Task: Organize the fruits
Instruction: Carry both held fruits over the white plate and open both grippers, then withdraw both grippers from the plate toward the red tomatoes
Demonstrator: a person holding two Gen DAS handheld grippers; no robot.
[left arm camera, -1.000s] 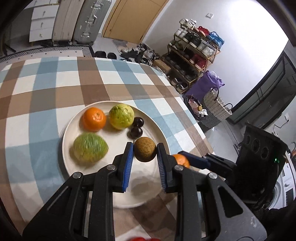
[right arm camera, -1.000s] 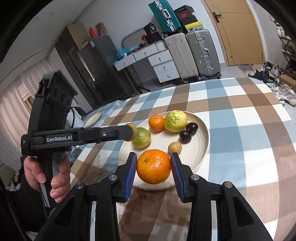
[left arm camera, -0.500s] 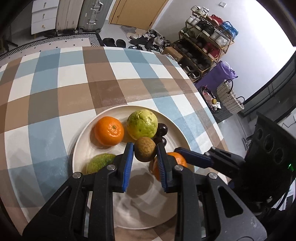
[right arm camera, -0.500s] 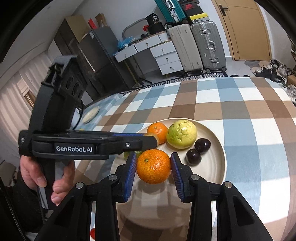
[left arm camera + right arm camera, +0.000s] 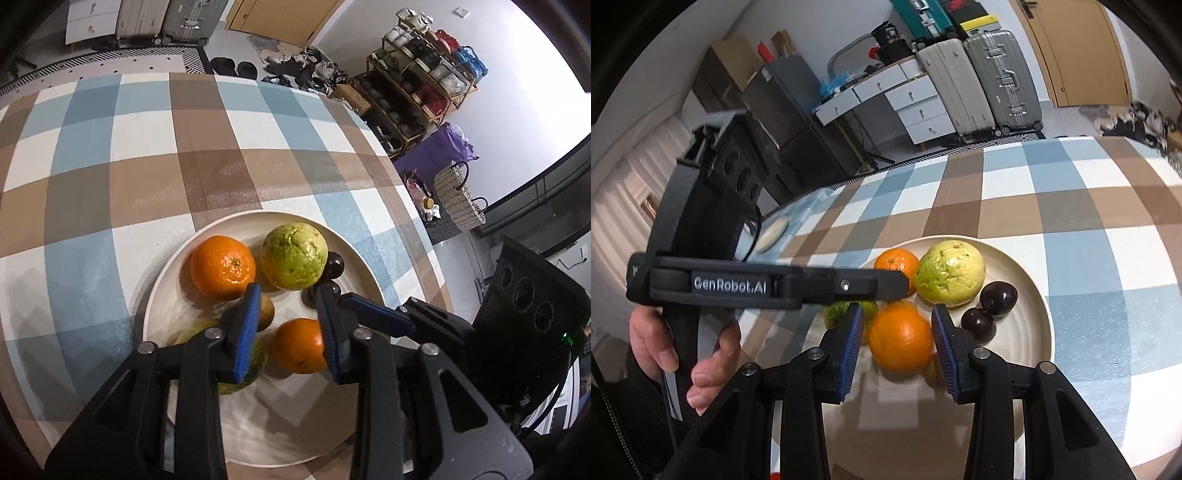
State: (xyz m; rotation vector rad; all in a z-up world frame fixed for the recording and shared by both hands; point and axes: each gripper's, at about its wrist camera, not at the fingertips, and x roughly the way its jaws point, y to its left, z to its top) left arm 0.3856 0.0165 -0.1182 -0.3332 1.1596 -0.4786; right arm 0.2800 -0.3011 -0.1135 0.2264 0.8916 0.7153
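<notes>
A cream plate (image 5: 288, 424) (image 5: 1027, 332) holds an orange (image 5: 223, 266) (image 5: 895, 260), a yellow-green guava (image 5: 293, 256) (image 5: 949, 273), two dark plums (image 5: 334, 264) (image 5: 999, 297) and a green fruit (image 5: 195, 328) (image 5: 836, 310). My left gripper (image 5: 287, 299) hangs over the plate with its jaws opening. A small brown fruit (image 5: 266, 312) lies on the plate by its left pad, no longer squeezed. My right gripper (image 5: 897, 308) is shut on a second orange (image 5: 901, 339) (image 5: 299, 345), low over the plate's middle. In the right wrist view the left gripper's finger hides the brown fruit.
The plate sits on a blue, brown and white checked tablecloth (image 5: 207, 166); the table's edge (image 5: 413, 206) runs close on the right. A person's hand (image 5: 665, 350) grips the left tool. A small pale disc (image 5: 772, 232) lies at the far table edge.
Both grippers moved forward and down over the plate. The left jaws parted and the brown fruit now rests on the plate. The right gripper carried its orange in beside it.
</notes>
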